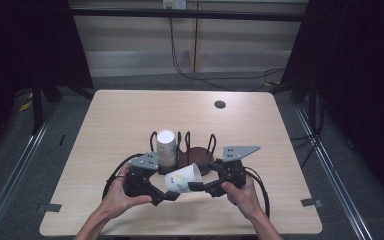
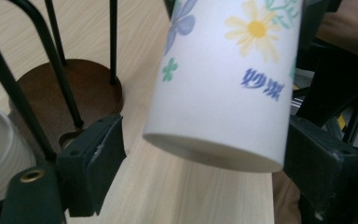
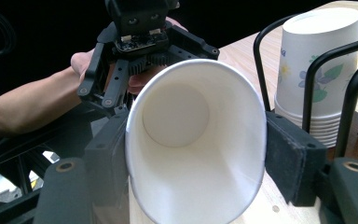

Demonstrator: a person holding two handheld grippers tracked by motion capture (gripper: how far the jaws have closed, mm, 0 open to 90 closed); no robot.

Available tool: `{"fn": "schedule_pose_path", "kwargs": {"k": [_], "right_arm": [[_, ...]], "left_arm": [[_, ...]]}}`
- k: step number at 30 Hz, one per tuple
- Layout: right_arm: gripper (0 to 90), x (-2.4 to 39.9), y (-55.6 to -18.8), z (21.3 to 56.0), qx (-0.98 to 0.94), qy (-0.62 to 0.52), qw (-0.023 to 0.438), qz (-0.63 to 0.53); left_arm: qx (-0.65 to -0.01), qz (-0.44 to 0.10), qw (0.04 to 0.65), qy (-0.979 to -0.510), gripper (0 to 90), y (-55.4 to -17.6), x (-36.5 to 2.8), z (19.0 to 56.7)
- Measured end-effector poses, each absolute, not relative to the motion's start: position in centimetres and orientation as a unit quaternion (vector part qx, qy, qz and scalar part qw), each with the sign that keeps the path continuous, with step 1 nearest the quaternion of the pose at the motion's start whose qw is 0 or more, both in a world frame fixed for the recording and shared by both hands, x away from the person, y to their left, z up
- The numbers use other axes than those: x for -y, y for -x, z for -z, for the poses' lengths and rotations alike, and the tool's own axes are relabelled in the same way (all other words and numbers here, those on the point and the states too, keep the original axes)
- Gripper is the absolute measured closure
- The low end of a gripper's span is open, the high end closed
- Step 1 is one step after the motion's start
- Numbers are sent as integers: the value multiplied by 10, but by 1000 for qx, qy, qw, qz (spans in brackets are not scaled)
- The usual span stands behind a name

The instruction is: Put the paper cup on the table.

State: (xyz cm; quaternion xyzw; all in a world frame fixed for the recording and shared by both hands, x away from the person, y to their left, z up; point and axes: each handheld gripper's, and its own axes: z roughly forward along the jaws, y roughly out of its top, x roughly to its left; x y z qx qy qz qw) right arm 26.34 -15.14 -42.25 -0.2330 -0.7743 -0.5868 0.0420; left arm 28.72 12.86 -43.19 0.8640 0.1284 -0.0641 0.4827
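Pale wood tabletop (image 1: 110, 125) carries a black wire cup rack (image 1: 190, 150) with a stack of paper cups (image 1: 166, 147) in it. Just in front, the right gripper (image 3: 191, 154) is clamped on the mouth of a floral paper cup (image 1: 182, 179), squeezing the rim oval. The left gripper (image 2: 200, 158) stands apart around the cup's base, one pad clearly off it. Best to hold the pinch gentle and draw the left straight back before moving.

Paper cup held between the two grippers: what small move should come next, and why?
Probably draw the left gripper back off the cup's base. Its jaws stand open with a gap beside the paper cup, while the right gripper squeezes the cup's mouth out of round, so the right one alone carries it. Once clear, the cup could go toward the wire holder beside the upturned stack of cups.
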Motion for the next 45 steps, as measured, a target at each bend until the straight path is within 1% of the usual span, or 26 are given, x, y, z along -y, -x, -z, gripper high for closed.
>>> {"fn": "schedule_pose_path", "kwargs": {"k": [15,20,24,29,36,41,45], "right_arm": [[299,160,-266,422,775,256,27,577],[301,164,-265,419,774,264,19,575],[302,168,-265,417,775,267,13,572],[302,173,-265,416,776,273,9,569],[299,187,-262,414,774,287,-1,565],[299,198,-259,410,771,300,-10,562],[300,207,-258,409,770,306,-18,559]], "left_arm": [[-158,43,472,-866,159,-294,-138,433],[-164,33,479,-862,159,-294,-142,431],[-169,21,464,-869,160,-293,-149,430],[-192,10,461,-866,160,-294,-166,432],[-203,-2,454,-868,161,-291,-183,432],[-213,-10,452,-866,162,-287,-190,438],[-206,-16,443,-872,165,-285,-191,440]]}}
